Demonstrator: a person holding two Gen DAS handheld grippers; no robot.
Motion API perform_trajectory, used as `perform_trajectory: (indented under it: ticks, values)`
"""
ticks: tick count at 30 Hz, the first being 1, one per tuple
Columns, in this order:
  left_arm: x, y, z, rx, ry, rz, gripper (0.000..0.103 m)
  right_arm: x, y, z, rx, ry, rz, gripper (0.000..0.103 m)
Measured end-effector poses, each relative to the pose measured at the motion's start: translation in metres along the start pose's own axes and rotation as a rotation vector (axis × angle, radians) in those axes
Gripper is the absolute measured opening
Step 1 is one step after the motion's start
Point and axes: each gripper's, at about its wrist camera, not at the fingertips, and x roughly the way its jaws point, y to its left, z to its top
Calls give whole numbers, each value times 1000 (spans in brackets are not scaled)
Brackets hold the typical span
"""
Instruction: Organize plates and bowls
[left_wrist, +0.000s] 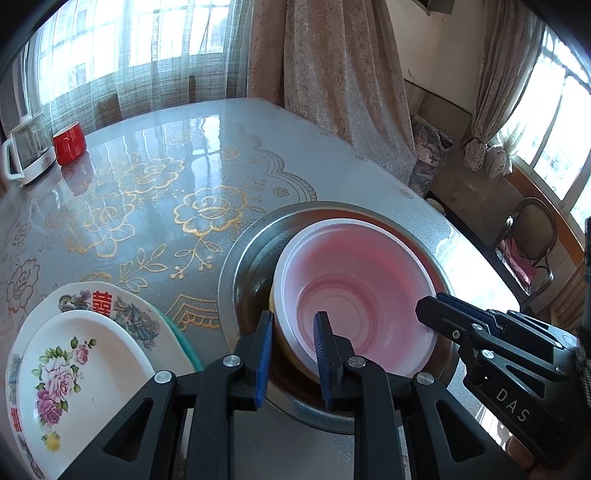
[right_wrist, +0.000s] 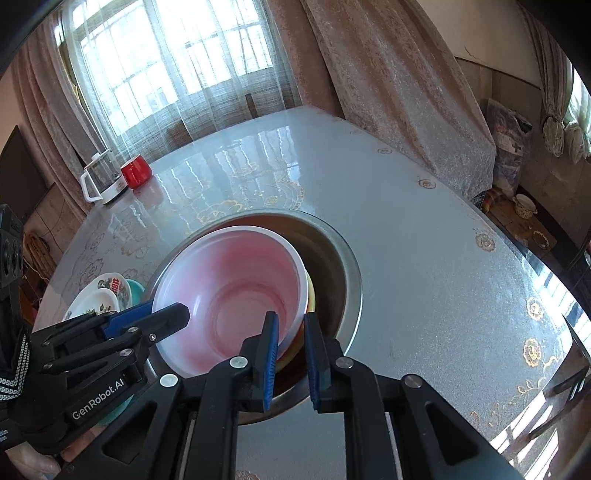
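Left gripper (left_wrist: 293, 360) fingers straddle pink bowl (left_wrist: 354, 291) rim, clamp unclear; right gripper (right_wrist: 290, 356) likewise; bowl inside metal basin (left_wrist: 240, 266), glossy table (left_wrist: 166, 184).

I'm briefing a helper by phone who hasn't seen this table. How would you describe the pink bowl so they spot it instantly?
Find the round table under its glossy flowered cover, then the large metal basin near its front edge. The pink bowl sits inside that basin, nested on a yellow bowl. Its white rim and translucent pink wall set it apart from the flat flowered plates beside the basin.
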Motion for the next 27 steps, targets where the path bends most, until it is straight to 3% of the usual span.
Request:
perform_trajectory:
  ticks: [11,27]
  values:
    - [11,-3,6,17,-13,29,24,8,7,3,-73,-38,-81,13]
    - [4,-6,-7,36,-45,71,26,10,2,5,-21,-27,-65,15]
